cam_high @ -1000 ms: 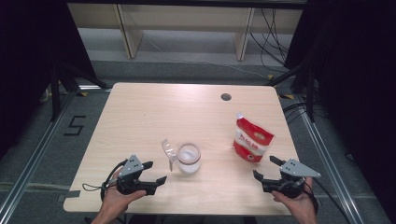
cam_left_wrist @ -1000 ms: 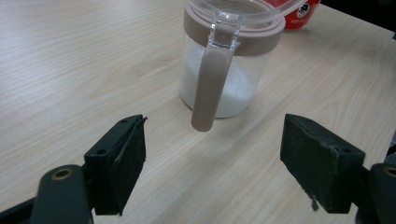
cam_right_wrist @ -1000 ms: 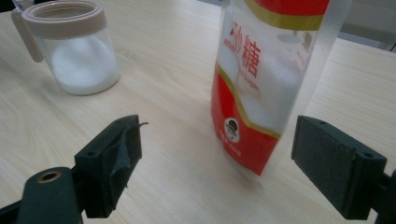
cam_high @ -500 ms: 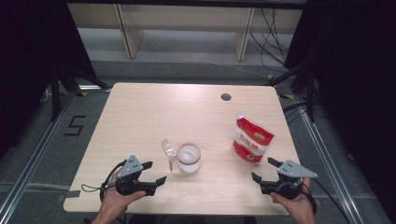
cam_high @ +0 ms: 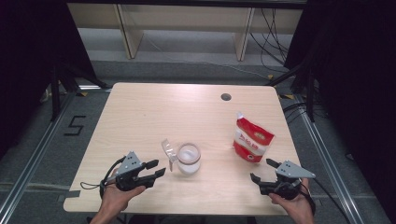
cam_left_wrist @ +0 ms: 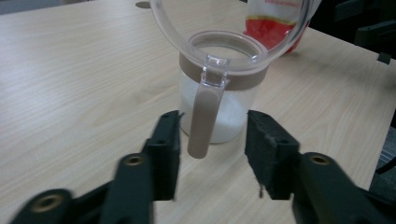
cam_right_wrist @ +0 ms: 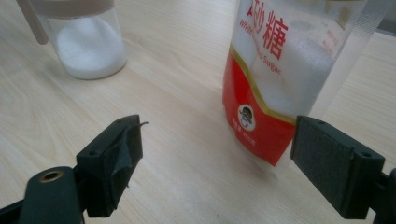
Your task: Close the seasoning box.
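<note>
Since its hinged clear lid (cam_left_wrist: 224, 28) is flipped up and back, the sugar jar (cam_high: 188, 159) stands with its mouth free to take a pour; it sits near the front middle of the surface (cam_high: 154, 116), partly filled with white grains. Brown collar, brown handle (cam_left_wrist: 204, 116) facing the left hand-held gripper (cam_high: 152, 169). That gripper rests low on the front edge, just beside the jar, jaws apart and empty, lined up either side of the handle in the left gripper view — likely placed to steady the jar or catch the handle. No contact yet.

Sugar bag (cam_high: 252, 138), red and white, stands upright to the right of the jar, well apart from it. Top looks cut or opened, though the high view is too coarse to be sure. The right hand-held gripper (cam_high: 265, 171) sits at the front right, jaws spread wide and empty, the bag's lower half framed between them in the right gripper view (cam_right_wrist: 275, 88). Bag near but untouched. Upright stance keeps the contents in until it is lifted.

Small dark hole (cam_high: 226, 97) toward the far edge.
</note>
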Available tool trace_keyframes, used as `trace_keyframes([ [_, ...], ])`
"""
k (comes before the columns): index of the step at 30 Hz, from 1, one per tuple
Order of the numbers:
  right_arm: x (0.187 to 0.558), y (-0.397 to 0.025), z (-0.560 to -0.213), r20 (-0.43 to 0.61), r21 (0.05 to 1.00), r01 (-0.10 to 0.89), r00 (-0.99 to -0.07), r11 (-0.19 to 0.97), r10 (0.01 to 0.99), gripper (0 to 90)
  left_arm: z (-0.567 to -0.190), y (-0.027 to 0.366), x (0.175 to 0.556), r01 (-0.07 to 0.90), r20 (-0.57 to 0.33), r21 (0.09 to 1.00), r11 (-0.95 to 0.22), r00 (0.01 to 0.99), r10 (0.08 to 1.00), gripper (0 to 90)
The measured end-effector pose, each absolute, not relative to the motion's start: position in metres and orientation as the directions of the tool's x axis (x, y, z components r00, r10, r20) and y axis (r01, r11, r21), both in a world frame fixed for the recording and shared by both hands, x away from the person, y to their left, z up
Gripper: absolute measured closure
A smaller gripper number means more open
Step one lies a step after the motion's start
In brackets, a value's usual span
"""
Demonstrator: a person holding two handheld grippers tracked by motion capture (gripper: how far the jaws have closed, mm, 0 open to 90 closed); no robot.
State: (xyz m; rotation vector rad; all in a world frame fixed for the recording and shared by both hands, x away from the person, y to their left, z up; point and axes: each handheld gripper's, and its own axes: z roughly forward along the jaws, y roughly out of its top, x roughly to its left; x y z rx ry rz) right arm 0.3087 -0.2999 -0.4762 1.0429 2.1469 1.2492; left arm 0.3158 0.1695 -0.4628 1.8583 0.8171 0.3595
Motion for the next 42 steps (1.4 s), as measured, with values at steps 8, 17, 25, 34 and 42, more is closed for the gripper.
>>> trace_keyframes([
  [8, 0.312, -0.3, -0.477, -0.038, 0.88, 0.344, -0.637, 0.328, 0.77, 18.0, -0.456, 0.165, 0.32, 0.333, -0.102, 0.916, -0.225, 0.734, 0.671, 89.5],
  [17, 0.312, -0.3, -0.477, -0.037, 0.878, 0.348, -0.634, 0.328, 0.772, 18.4, -0.452, 0.159, 0.326, 0.332, -0.106, 0.918, -0.218, 0.733, 0.672, 89.6],
  [25, 0.312, -0.3, -0.477, -0.042, 0.874, 0.35, -0.637, 0.337, 0.769, 18.5, -0.449, 0.156, 0.328, 0.314, -0.1, 0.925, -0.214, 0.745, 0.66, 89.6],
  [34, 0.312, -0.299, -0.478, -0.036, 0.874, 0.353, -0.638, 0.333, 0.769, 18.7, -0.447, 0.151, 0.332, 0.311, -0.09, 0.922, -0.23, 0.749, 0.656, 89.5],
  [42, 0.311, -0.298, -0.478, -0.02, 0.869, 0.371, -0.636, 0.329, 0.771, 18.7, -0.447, 0.147, 0.333, 0.306, -0.084, 0.922, -0.237, 0.755, 0.65, 89.5],
])
